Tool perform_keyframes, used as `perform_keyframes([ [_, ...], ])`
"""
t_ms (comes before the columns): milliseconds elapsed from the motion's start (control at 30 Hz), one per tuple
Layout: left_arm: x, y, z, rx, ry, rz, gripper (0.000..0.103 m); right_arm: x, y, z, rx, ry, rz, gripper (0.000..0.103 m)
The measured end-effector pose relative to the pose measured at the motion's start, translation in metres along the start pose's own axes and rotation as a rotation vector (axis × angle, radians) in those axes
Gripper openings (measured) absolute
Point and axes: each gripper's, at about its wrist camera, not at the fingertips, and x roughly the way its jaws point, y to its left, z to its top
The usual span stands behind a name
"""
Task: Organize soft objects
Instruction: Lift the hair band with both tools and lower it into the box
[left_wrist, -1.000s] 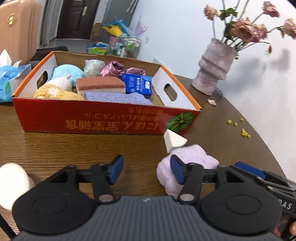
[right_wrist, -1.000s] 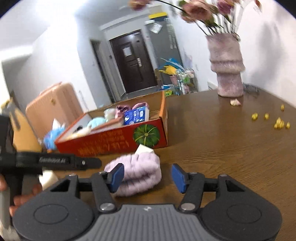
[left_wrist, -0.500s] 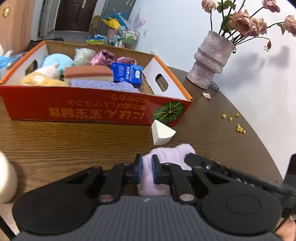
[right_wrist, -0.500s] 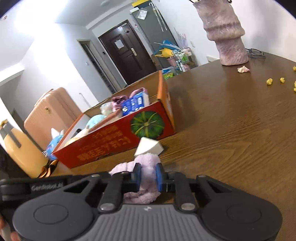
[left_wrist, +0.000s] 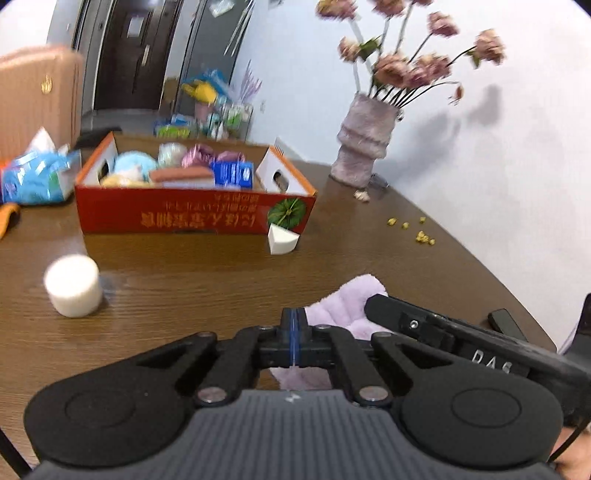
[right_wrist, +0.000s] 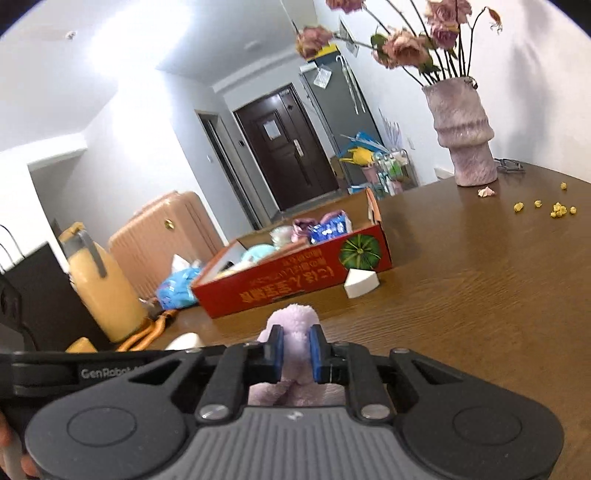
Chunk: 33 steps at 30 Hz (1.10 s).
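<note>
left gripper (left_wrist: 294, 334) was fully closed, pads together. right gripper (right_wrist: 296, 349) was clamped on lilac plush cloth (right_wrist: 293, 325), angled slightly down.

From my station the table (left_wrist: 184, 280) read as dark wood with a fine grain and a soft sheen. The lilac cloth (right_wrist: 293, 321) looked plush and fluffy, the box (left_wrist: 192, 218) printed cardboard, slightly glossy. The white wedge (left_wrist: 281, 239) seemed matt foam. The vase (right_wrist: 461, 136) had a rough, fuzzy finish, and both grippers looked matt black plastic.
</note>
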Motion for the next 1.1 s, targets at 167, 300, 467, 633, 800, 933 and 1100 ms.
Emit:
perform_keyframes([
  [167,-0.018,-0.011,-0.019,0.021,-0.002,-0.027,0.023,-0.020,0.002,-0.009,0.006,-0.013,-0.020,0.014],
  [300,0.004,-0.016,-0.044,0.020,0.051,0.015,0.058,-0.012,-0.016,-0.025,0.046,0.064,-0.098,0.014],
  [467,0.021,-0.012,-0.064,-0.023,0.111,-0.028,0.054,-0.011,-0.031,-0.046,0.074,0.108,-0.157,0.014],
  [633,0.029,-0.004,-0.060,-0.089,0.135,-0.095,0.028,-0.011,-0.032,-0.053,0.053,0.111,-0.174,0.014],
  [800,0.027,-0.005,-0.056,-0.088,0.126,-0.088,0.025,-0.010,-0.029,-0.050,0.039,0.109,-0.171,0.014],
  [933,0.019,-0.008,-0.033,-0.057,0.081,-0.085,0.024,-0.011,-0.025,-0.031,0.030,0.087,-0.130,0.014],
  [1100,0.005,-0.015,0.050,0.017,-0.049,-0.076,0.024,-0.003,-0.008,0.051,-0.072,0.000,-0.042,0.014],
])
